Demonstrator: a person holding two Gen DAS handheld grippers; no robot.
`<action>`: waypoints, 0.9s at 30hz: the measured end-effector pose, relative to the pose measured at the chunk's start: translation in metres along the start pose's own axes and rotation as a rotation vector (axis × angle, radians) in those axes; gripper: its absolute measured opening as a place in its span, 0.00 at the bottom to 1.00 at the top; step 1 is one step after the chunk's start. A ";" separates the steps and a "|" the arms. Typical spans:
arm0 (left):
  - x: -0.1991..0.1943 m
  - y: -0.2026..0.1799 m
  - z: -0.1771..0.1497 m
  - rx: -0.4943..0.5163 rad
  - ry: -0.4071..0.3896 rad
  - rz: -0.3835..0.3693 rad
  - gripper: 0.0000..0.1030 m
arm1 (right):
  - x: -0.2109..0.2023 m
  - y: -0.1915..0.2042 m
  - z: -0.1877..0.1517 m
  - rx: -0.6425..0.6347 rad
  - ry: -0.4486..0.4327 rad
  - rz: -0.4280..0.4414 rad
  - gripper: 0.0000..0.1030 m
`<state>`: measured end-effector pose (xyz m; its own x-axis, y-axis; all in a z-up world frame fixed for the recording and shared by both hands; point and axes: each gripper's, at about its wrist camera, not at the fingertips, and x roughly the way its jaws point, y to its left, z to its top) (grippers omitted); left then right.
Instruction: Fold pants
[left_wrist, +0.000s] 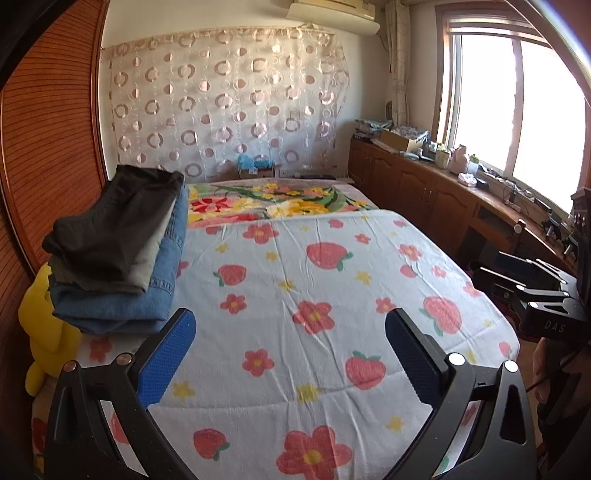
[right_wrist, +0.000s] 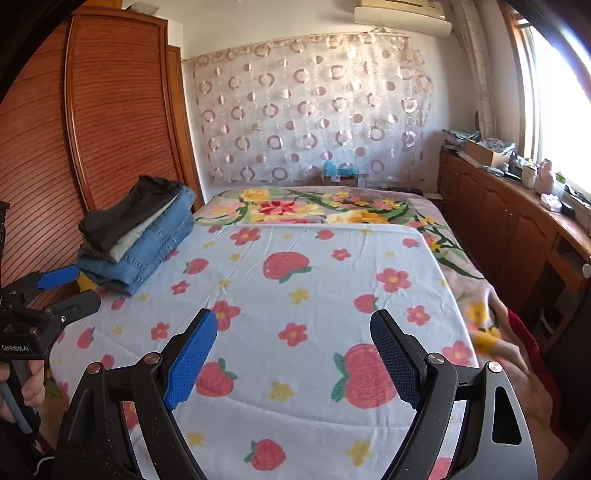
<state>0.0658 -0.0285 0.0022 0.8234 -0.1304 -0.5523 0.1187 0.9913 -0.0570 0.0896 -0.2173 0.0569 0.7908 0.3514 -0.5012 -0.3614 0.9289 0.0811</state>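
Both grippers, left (left_wrist: 290, 354) and right (right_wrist: 293, 356): wide apart, nothing held | pants (left_wrist: 122, 251) stacked on bed (left_wrist: 295, 258) | soft, floppy, jeans heavier; grab by edges.

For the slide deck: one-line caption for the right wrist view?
Open right gripper above the strawberry-print bedspread, folded pants stacked far left.

Daylight is pouring in through the wide wood-framed window (left_wrist: 517, 110) on the right, blowing its panes out to white glare. The pale strawberry-and-flower printed bedsheet (left_wrist: 295, 280) is showing bright and fairly sharp. Fisheye distortion is bending the reddish slatted wooden wardrobe (right_wrist: 92, 129), and corners are darkening.
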 end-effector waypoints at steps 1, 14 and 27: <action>-0.004 0.001 0.004 -0.008 -0.015 0.001 1.00 | -0.003 0.001 0.001 0.006 -0.009 -0.005 0.84; -0.026 0.013 0.030 -0.008 -0.077 0.052 1.00 | -0.038 0.007 0.003 0.018 -0.083 -0.032 0.84; -0.057 0.019 0.037 0.000 -0.154 0.093 1.00 | -0.052 0.020 -0.008 -0.011 -0.183 -0.054 0.84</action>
<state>0.0416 -0.0034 0.0629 0.9062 -0.0391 -0.4210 0.0380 0.9992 -0.0111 0.0371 -0.2176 0.0772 0.8858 0.3170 -0.3390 -0.3201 0.9462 0.0483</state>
